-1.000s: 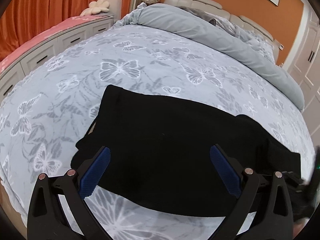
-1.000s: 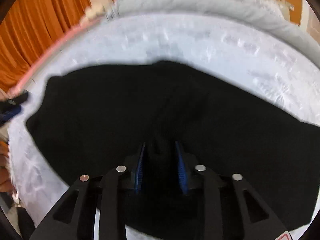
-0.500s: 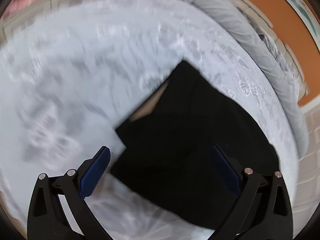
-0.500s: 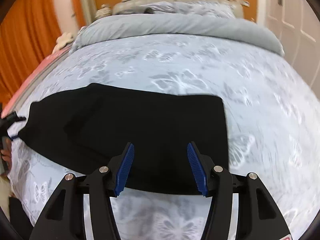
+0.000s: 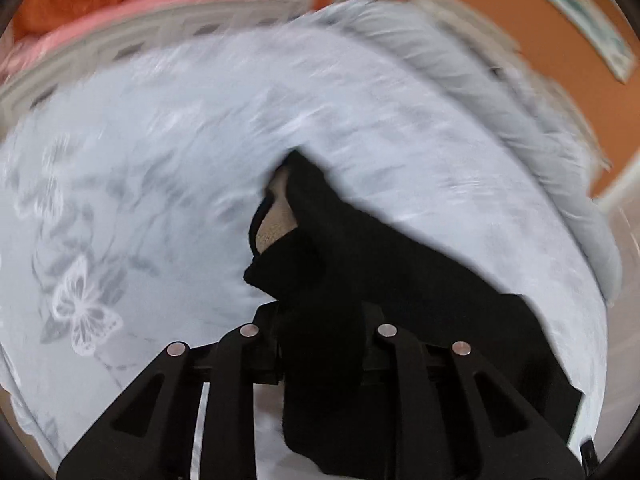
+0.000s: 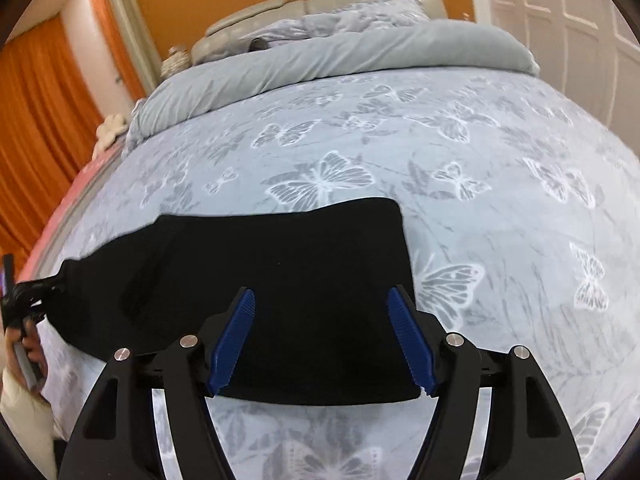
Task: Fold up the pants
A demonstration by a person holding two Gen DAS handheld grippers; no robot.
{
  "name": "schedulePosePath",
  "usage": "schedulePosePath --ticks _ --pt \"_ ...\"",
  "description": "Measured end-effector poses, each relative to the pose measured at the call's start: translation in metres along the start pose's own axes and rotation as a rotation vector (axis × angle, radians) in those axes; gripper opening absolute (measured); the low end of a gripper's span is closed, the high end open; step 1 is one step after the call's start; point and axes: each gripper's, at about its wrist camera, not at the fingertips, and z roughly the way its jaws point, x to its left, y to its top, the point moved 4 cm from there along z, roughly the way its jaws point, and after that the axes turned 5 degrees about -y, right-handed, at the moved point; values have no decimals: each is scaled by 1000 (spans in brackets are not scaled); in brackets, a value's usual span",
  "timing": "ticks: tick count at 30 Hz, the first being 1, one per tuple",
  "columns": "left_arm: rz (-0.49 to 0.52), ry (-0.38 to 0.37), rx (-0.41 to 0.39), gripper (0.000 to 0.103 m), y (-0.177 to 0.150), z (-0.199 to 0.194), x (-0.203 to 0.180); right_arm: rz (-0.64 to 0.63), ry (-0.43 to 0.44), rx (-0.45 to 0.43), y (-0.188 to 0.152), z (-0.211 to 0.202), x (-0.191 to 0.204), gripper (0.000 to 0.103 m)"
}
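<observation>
On the bed (image 6: 500, 168) with the butterfly-print cover, I have the black pants (image 6: 280, 280) lying flat across the cover's near side, well short of the rolled grey duvet (image 6: 340, 60) at the head. My left gripper (image 5: 320, 320) is closing on a bunched end of the cloth; in the blurred left wrist view the fabric fills the gap between its fingers and a tan lining shows just beyond them. My right gripper (image 6: 322, 336) hovers over the other end of the pants, its jaws opening, blue pads wide apart with cloth beneath them but not pinched. My worry from here: the left pinch looks to hold only a thick wad, so a lift could let layers slip apart or drag the whole garment askew toward the duvet, and with the right end free, the fold could land crooked. A hand (image 6: 28, 344) shows at the pants' far left end. I can read no brand, label or writing anywhere.
</observation>
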Motion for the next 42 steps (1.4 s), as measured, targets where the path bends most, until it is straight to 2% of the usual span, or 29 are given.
schedulePosePath --ticks 3,6,8,10,11,13,14,15,18,20,21,23,27,29,32,34,38,39,40,41,42 --pt "124 -63 -65 21 6 -37 -66 10 -2 2 2 0 -1 68" --pt "239 -145 -96 21 -1 -66 -138 6 15 -7 3 -3 2 68" --pt "321 -197 -88 21 -17 -76 -186 0 3 -16 4 -5 1 68" --pt "385 -215 -48 23 -40 -69 -229 5 2 -9 4 -4 1 68" --pt "412 -205 -19 30 -53 -62 -244 10 7 -2 3 -3 0 68" --pt "465 -176 60 58 -84 -33 -270 19 7 11 2 -1 -2 68" --pt "493 -183 119 80 -101 -20 -279 20 2 10 2 -1 -3 68" --pt "521 -195 166 79 -120 -10 -290 20 -7 5 2 -2 -5 68" --pt "585 -179 138 81 -147 -19 -302 30 -16 -2 3 -4 -10 68" --pt "602 -178 98 85 -147 -36 -303 52 6 3 4 -4 -13 68" --pt "602 -189 71 91 -141 -46 -301 57 20 9 4 -4 -13 68" --pt "597 -171 0 94 -131 -72 -286 56 54 29 3 -1 -10 68" --pt "577 -30 -98 96 -92 -85 -237 15 219 91 3 4 22 69" --pt "526 -15 -101 96 -77 -78 -202 -14 258 100 9 9 41 72" --pt "422 -45 -65 96 -67 -61 -164 -55 271 118 21 30 73 78" --pt "375 -50 -52 96 -65 -49 -146 -88 228 168 22 58 90 78" --pt "387 -25 -72 96 -66 -35 -127 -112 234 250 2 93 111 79" --pt "387 -16 -72 96 -66 -33 -122 -126 229 241 -2 95 116 79" --pt "378 -19 -63 96 -64 -29 -119 -159 233 219 -4 94 123 75" --pt "371 -34 -52 96 -63 -28 -117 -179 257 217 -5 92 130 44" --pt "365 -52 -40 96 -62 -27 -117 -199 256 214 -6 90 137 25"
